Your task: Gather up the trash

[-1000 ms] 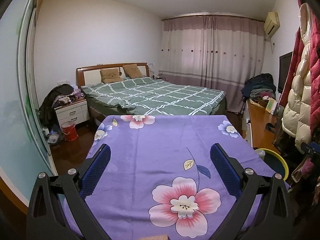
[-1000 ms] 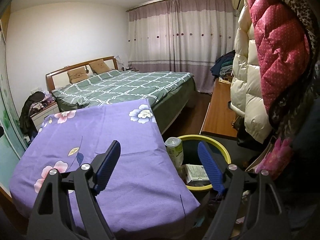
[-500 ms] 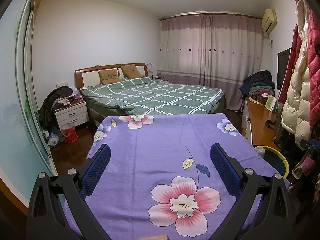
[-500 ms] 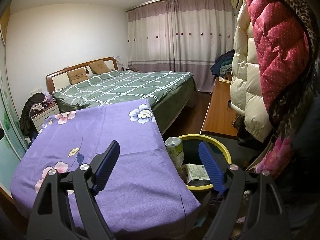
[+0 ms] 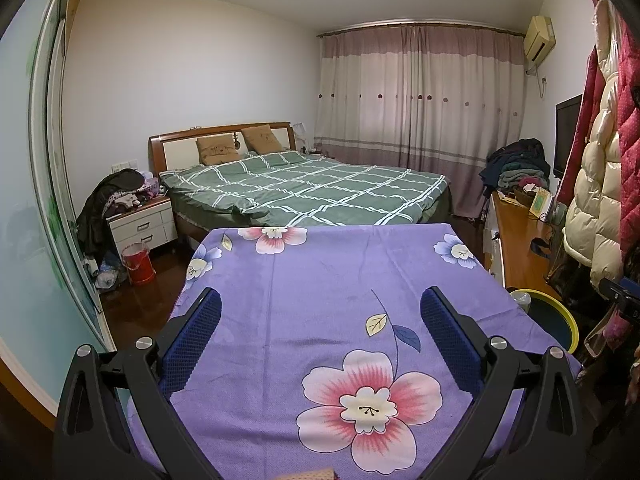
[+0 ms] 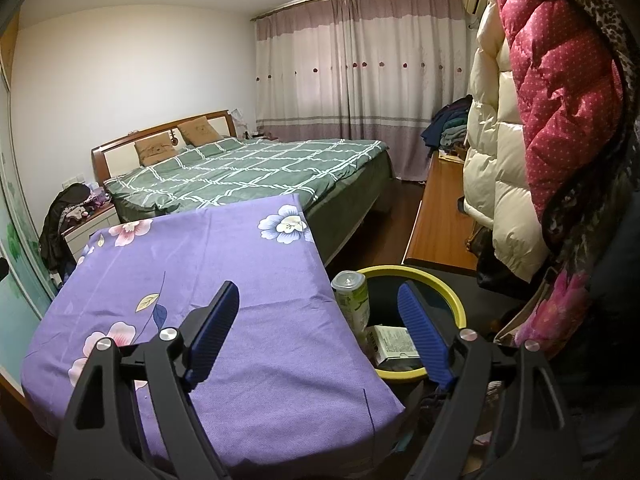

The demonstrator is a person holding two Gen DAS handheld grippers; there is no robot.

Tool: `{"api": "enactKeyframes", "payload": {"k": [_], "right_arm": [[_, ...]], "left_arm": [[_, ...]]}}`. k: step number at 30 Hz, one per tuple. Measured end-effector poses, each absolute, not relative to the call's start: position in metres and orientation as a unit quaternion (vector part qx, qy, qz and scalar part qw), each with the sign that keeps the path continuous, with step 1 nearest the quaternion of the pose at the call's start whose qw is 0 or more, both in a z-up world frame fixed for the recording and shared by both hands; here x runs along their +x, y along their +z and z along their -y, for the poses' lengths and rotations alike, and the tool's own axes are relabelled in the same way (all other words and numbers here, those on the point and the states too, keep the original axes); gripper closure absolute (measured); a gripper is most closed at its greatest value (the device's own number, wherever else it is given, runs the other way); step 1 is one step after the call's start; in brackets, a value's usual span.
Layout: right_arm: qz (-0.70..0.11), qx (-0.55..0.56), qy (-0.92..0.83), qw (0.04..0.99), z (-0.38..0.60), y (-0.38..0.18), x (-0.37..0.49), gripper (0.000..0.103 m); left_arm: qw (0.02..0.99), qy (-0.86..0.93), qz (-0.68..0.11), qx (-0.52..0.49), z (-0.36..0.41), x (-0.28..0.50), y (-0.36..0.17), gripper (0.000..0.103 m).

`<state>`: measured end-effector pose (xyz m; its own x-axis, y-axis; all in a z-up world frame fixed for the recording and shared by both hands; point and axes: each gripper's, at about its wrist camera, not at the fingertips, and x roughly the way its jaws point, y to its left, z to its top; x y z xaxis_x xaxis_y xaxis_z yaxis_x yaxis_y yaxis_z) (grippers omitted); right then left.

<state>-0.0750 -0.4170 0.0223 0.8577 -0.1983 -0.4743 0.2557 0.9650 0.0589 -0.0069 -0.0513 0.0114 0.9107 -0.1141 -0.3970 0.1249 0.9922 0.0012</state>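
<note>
A yellow-rimmed trash bin (image 6: pixel 450 285) stands on the floor right of the purple flowered table (image 6: pixel 208 280). Inside it a green drink can (image 6: pixel 353 298) stands upright and a white carton (image 6: pixel 394 346) lies beside it. My right gripper (image 6: pixel 318 300) is open and empty, held above the table's right edge, next to the bin. My left gripper (image 5: pixel 320 300) is open and empty above the table cloth (image 5: pixel 328 280). The bin's rim (image 5: pixel 562 312) shows at the right in the left wrist view, with the can top (image 5: pixel 523 301) just visible.
A green checked bed (image 5: pixel 304 188) lies beyond the table. A nightstand (image 5: pixel 142 224) and a red bucket (image 5: pixel 138 262) stand at the left. A wooden sideboard (image 6: pixel 436 220) and hanging coats (image 6: pixel 504 152) line the right side.
Both views shifted very slightly; the grippers stay open and empty above the table. Nothing else moved.
</note>
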Motion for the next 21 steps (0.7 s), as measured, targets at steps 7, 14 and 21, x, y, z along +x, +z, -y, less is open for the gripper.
{"api": "enactKeyframes", "payload": {"k": [7,14,21], "right_arm": [[-0.241,0.061,-0.117,0.962,0.4156,0.0207,-0.074,0.025],[-0.243,0.062,-0.117,0.961,0.4156,0.0181,-0.073,0.025],[-0.245,0.063,-0.116,0.96,0.4148,0.0162,-0.0719,0.025]], "left_arm": [[0.976,-0.062,-0.206,0.014,0.0521,-0.0054,0.0074,0.005],[0.976,-0.062,-0.207,0.015,0.0526,-0.0051,0.0071,0.005],[0.976,-0.063,-0.208,0.017,0.0532,-0.0054,0.0059,0.005]]}}
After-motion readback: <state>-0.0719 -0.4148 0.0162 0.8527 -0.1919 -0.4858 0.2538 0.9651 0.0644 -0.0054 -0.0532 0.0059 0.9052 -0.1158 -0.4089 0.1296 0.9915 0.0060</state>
